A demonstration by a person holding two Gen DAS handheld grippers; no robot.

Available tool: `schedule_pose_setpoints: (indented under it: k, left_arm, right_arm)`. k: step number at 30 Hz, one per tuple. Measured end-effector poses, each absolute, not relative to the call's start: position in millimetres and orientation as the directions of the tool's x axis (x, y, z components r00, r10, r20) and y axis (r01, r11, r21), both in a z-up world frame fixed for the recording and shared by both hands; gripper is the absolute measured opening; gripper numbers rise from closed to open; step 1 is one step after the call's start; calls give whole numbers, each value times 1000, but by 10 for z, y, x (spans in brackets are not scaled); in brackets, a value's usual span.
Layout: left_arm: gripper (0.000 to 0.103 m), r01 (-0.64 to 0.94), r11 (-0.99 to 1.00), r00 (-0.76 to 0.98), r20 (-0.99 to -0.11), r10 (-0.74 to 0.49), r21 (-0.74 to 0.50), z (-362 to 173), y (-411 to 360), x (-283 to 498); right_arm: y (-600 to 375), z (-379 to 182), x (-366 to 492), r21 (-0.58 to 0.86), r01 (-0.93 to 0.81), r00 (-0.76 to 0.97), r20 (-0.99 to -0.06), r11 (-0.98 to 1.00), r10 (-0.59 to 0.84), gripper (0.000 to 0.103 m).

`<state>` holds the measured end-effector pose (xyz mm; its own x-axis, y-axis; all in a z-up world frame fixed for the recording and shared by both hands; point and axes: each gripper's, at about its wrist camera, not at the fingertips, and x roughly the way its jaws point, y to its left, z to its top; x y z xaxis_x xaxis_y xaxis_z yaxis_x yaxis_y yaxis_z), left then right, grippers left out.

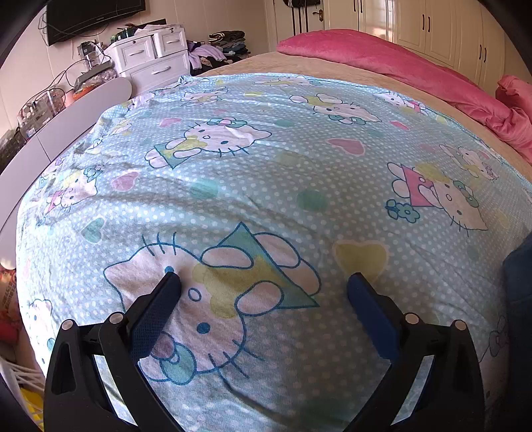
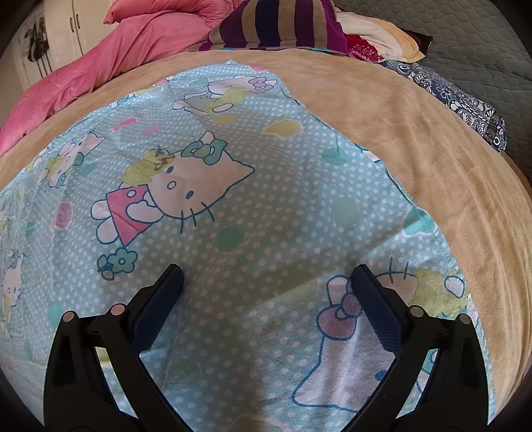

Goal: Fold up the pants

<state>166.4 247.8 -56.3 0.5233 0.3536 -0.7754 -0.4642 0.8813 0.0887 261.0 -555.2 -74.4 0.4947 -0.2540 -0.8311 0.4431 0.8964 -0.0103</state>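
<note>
Across the tan plush bed [image 2: 415, 139] lie the pale-blue dotted cartoon-cat cotton pants [image 1: 266, 172], spread flat under us, and with left tool [image 1: 264, 285] and right tool [image 2: 267, 277] both released and empty, we should pinch one edge cleanly, judging by wrinkles.

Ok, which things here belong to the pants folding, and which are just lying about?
Job: left gripper, right gripper, both open; cartoon-print sheet (work surface); dark blue fabric, possibly the pants.
Lying about: pink duvet, striped pillow, white drawers.
</note>
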Motion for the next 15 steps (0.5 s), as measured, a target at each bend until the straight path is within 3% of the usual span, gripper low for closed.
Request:
schedule_pose_setpoints:
  k: [15]
  left_arm:
    - [99,-464,881,523,-775,354,89,-564,2481,1663]
  right_arm:
    - [-5548,-744,2604,-11,443,494,-831,896,-255,95]
